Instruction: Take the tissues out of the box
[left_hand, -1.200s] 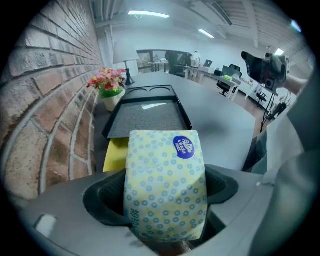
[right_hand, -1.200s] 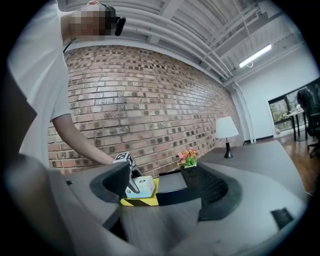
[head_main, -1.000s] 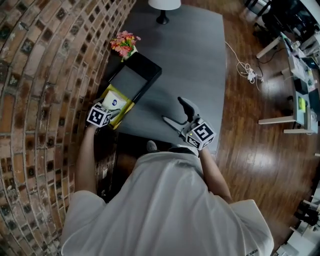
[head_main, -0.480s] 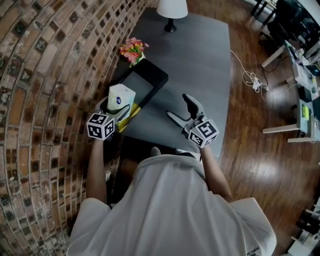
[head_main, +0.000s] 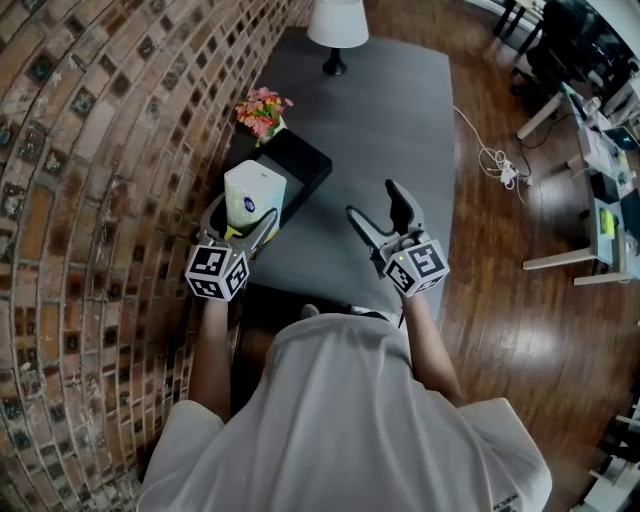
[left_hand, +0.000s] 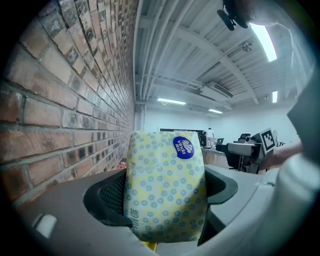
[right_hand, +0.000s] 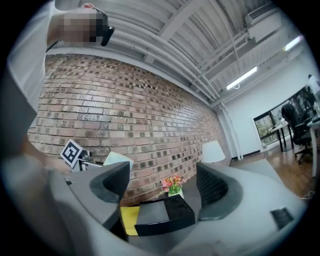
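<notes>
Tissue pack: soft pack w/ yellow-and-blue dot print and a round blue label near the top. It is held upright, clear of and above the near end of the black box. A yellow piece shows just below the pack; what it is cannot be told.

Left claw: jaws approx. half open and clamped on the pack, one pad on each side face. In the left gripper view the pack fills the gap between the pads.

Right claw: jaws wide apart w/ nothing between them. It is held to the right of the pack, apart from it, over the grey rug.

Surroundings: the flowers stand just beyond the far end of the black box, next to the brick wall. The white lamp stands at the far end of the rug. Wood floor lies to the right.
</notes>
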